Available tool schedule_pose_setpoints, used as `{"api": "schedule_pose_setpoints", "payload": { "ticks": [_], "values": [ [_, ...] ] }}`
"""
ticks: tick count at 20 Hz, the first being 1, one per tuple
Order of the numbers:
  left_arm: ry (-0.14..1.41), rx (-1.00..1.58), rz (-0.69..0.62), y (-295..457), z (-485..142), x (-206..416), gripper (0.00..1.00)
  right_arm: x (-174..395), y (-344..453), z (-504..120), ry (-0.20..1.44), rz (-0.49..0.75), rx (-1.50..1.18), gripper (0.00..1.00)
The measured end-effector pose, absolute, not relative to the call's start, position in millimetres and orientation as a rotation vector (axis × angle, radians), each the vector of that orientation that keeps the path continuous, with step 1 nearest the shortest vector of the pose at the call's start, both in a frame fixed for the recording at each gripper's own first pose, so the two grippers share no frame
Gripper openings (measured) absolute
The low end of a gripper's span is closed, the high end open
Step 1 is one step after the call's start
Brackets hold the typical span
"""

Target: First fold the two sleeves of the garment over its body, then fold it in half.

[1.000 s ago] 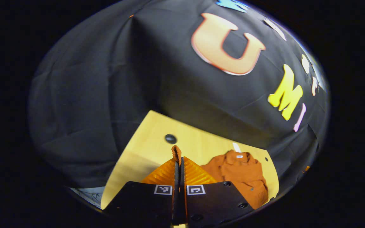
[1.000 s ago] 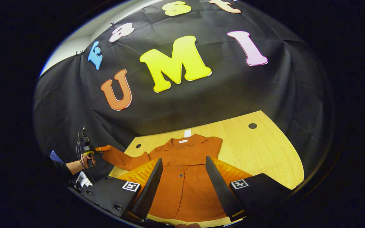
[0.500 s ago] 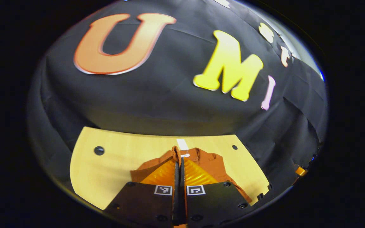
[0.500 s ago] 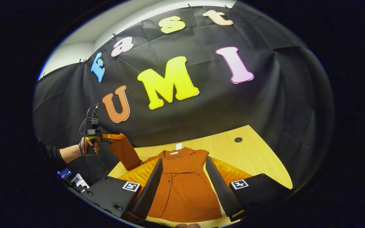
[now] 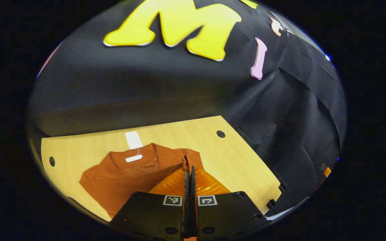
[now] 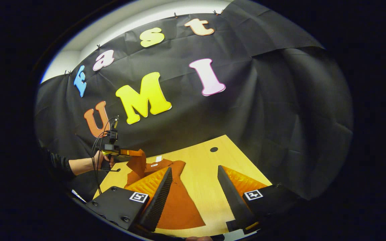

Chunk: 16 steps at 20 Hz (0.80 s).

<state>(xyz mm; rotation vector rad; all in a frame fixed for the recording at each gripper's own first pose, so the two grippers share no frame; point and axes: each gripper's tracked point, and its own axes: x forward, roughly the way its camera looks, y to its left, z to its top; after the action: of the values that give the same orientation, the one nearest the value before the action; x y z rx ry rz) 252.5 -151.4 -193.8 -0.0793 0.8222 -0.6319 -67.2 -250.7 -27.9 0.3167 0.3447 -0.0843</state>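
While the left gripper (image 5: 188, 170) is carrying the pinched cuff (image 5: 187, 160) up from frame's left edge toward centre, jaws clamped together on it, the rust-orange button-front fabric garment (image 6: 179, 207) is lying flat on the pale wooden table (image 6: 209, 167), lower centre. Sleeve no. 1 is going over the body (judging: fold underway). The right gripper (image 6: 193, 187) is hovering, jaws apart, nothing btwn them. Cloth's soft, draping.

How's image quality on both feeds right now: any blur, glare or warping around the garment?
Left gripper view: sharp; the garment and table are evenly lit, no glare, the table edge bowed by the fisheye. Right gripper view: also sharp; the left gripper and the hand holding it sit small and dim near the rim, strongly curved, with a bright wall strip above the cloth.
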Motion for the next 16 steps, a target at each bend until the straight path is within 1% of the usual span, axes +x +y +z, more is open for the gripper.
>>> {"api": "schedule_pose_setpoints", "payload": {
  "ticks": [2,7,10,11,12,13,15,16],
  "values": [
    [0.863,-0.038,-0.640,-168,-224,258,0.02,-79,-263,-32,0.343,-0.127,0.322,0.88],
    [0.937,0.051,-0.589,-190,-292,272,0.03,-106,-283,-43,0.369,-0.210,0.315,0.88],
    [0.943,0.052,-0.532,-191,-309,276,0.03,-112,-287,-49,0.380,-0.247,0.326,0.88],
    [0.929,0.031,-0.523,-191,-308,276,0.05,-111,-287,-48,0.378,-0.252,0.340,0.88],
    [0.922,-0.019,-0.543,-201,-314,266,0.06,-110,-285,-48,0.376,-0.256,0.347,0.88],
    [0.926,-0.072,-0.574,-220,-314,270,0.23,-108,-285,-49,0.376,-0.259,0.346,0.88],
    [0.925,-0.088,-0.587,-219,-305,265,0.57,-102,-281,-50,0.385,-0.250,0.334,0.88],
    [0.905,-0.071,-0.583,-216,-301,266,0.72,-98,-279,-48,0.383,-0.240,0.324,0.88]
  ]
}}
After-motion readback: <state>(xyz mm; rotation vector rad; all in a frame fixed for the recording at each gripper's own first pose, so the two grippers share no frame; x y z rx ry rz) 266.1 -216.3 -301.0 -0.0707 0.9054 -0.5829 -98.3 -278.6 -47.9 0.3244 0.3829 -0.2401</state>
